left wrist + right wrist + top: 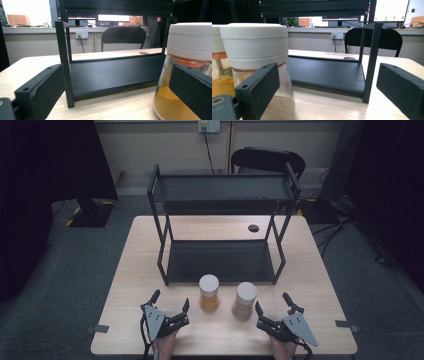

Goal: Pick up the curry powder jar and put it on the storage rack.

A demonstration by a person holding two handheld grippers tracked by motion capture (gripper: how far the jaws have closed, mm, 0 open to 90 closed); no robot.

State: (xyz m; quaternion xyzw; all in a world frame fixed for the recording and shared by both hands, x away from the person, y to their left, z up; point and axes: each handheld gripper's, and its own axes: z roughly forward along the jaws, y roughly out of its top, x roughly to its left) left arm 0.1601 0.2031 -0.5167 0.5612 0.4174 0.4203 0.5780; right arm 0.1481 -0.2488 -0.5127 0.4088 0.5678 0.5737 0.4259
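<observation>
Two white-lidded jars stand side by side on the table (125,285) in front of the black shelf (222,260): the orange jar (209,293) just beside the left gripper (170,303), the tan jar (244,301) just beside the right gripper (272,301). Both grippers gape wide, holding nothing.

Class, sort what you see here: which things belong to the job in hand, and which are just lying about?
Job in hand:
orange jar
brown jar
left claw, open
right claw, open
shelf rack, probably

Lying about:
chair
wall socket
table's cable hole
</observation>
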